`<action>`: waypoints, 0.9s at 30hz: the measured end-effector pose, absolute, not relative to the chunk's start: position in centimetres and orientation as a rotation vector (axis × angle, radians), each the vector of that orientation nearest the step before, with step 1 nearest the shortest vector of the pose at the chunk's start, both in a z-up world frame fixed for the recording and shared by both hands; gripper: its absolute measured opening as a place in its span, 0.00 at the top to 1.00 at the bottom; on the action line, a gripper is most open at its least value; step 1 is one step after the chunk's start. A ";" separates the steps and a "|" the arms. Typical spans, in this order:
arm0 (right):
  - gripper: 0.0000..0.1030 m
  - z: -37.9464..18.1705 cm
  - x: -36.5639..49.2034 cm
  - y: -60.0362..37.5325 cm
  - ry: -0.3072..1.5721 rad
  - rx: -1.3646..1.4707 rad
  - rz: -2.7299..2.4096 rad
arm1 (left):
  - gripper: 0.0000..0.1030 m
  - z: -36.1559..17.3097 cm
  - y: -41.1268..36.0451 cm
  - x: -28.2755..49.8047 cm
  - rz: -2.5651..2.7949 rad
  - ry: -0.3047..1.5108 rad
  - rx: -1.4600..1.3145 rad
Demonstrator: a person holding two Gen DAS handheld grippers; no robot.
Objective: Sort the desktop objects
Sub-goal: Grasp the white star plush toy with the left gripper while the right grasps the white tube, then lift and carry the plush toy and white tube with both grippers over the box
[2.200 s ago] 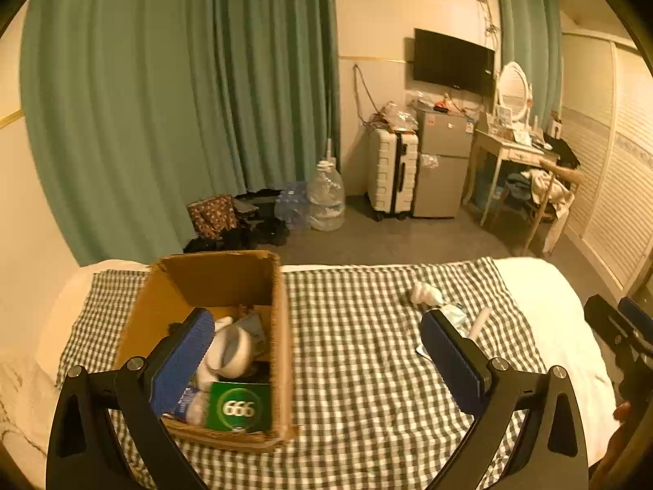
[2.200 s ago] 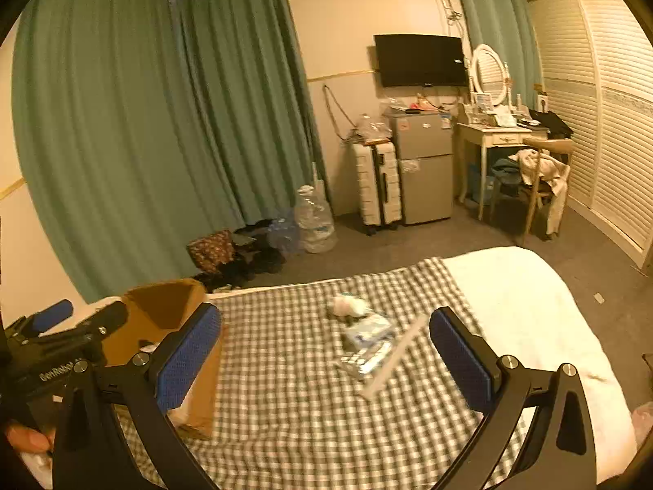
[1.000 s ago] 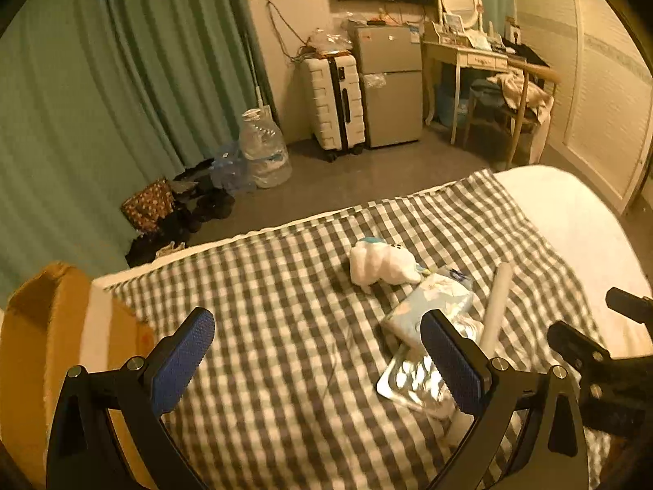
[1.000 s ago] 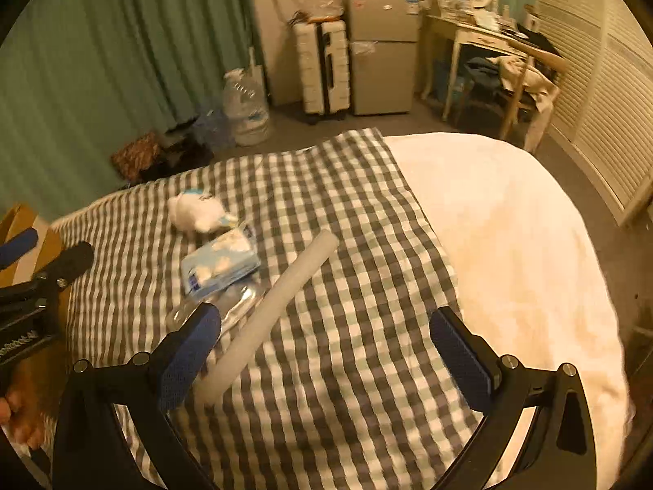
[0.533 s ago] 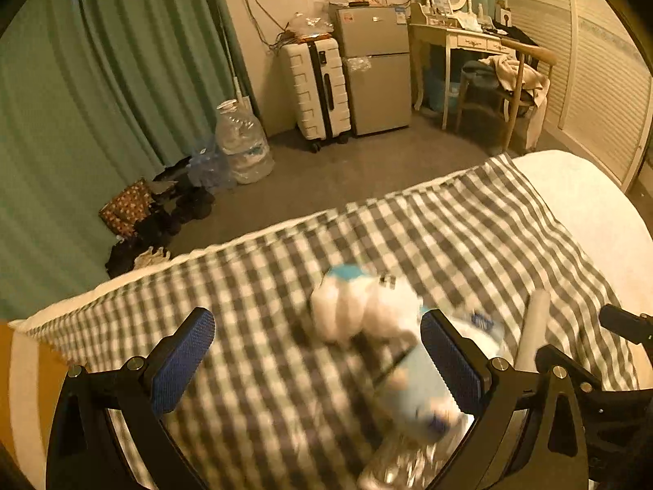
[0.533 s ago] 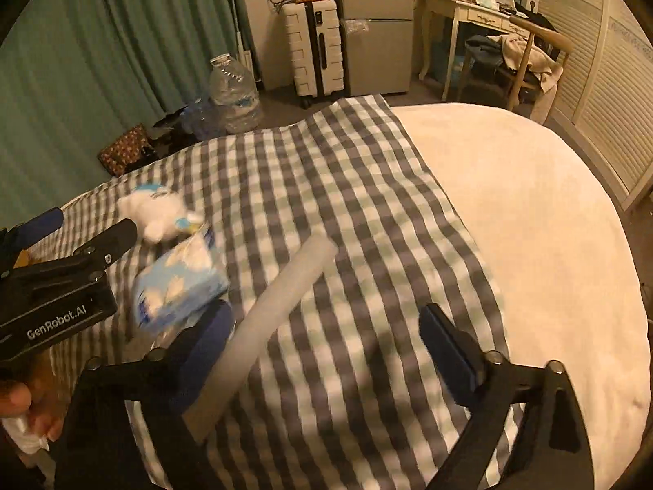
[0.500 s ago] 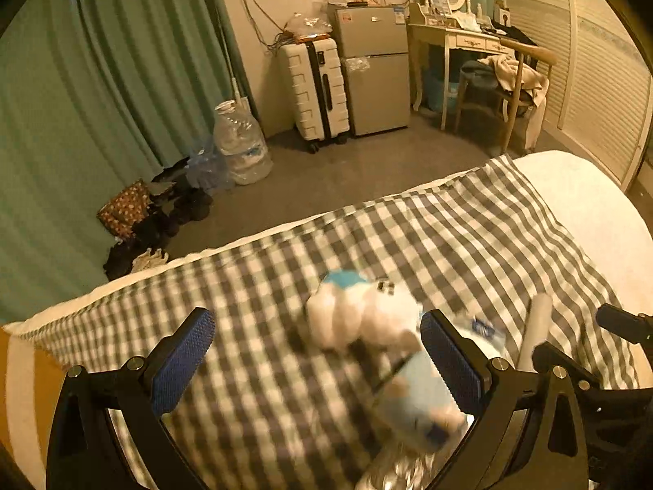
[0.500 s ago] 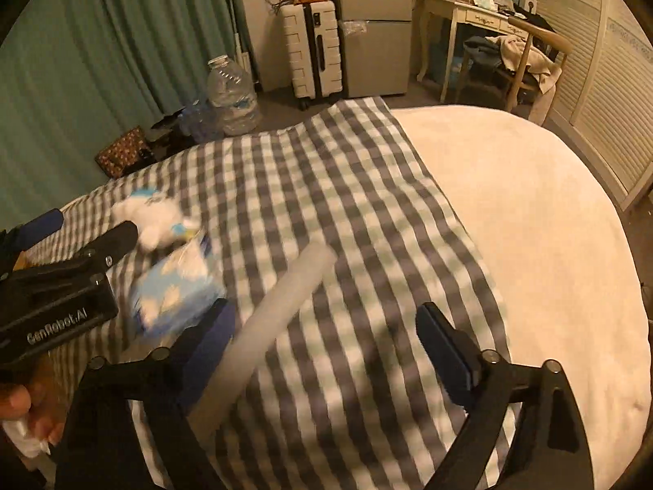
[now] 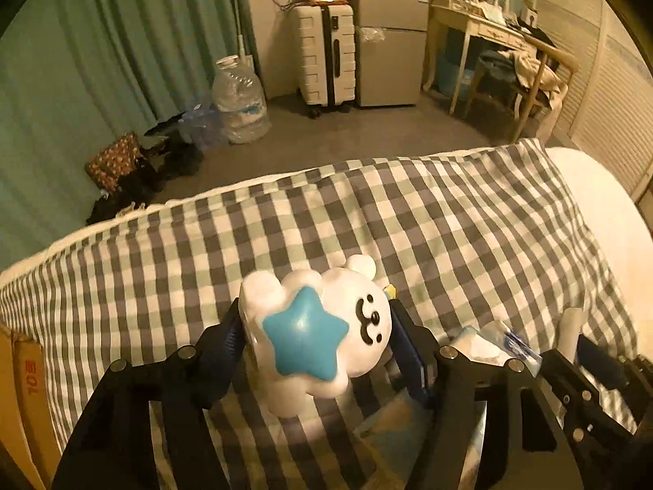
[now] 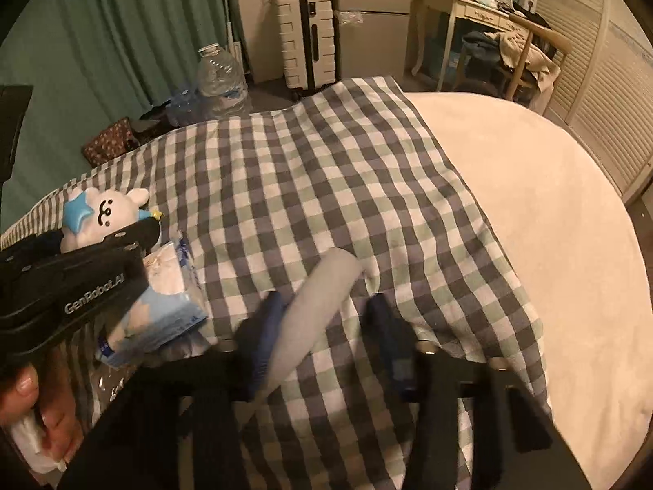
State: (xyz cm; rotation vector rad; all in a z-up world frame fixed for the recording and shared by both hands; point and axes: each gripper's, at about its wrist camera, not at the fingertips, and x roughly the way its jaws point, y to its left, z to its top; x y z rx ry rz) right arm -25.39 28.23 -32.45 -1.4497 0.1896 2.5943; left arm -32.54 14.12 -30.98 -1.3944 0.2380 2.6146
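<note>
A white plush toy (image 9: 310, 326) with a blue star and a small face lies on the checked cloth (image 9: 449, 237). My left gripper (image 9: 318, 341) straddles it and its jaws are closing, both pads against the toy's sides. In the right wrist view the same toy (image 10: 102, 210) shows at the far left. A long white foam tube (image 10: 318, 290) lies slantwise between the fingers of my right gripper (image 10: 324, 326). Those jaws are closing too; the tube rests by the left finger, with a gap to the right finger.
A blue-and-white tissue pack (image 10: 163, 306) and a clear plastic pack (image 10: 106, 379) lie between the toy and the tube. A cardboard box (image 9: 16, 388) stands at the cloth's left end. Bare white bedding (image 10: 551, 212) spreads to the right. A hand (image 10: 24, 392) holds the left gripper.
Both grippers have sunk toward the cloth. The left jaws have narrowed onto the toy, and the right jaws have narrowed around the tube.
</note>
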 end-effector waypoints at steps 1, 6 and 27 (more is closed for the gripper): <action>0.74 -32.4 -25.4 28.1 0.185 -1.451 2.600 | 0.35 -30.7 13.8 -32.1 2.624 0.231 -1.391; 0.89 -32.0 -25.4 28.5 0.220 -1.437 2.597 | 0.36 -28.2 12.3 -30.0 2.662 0.225 -1.354; 0.93 -19.2 -15.5 28.7 0.316 -1.203 2.863 | 0.35 -14.2 8.9 -15.4 2.854 0.159 -1.069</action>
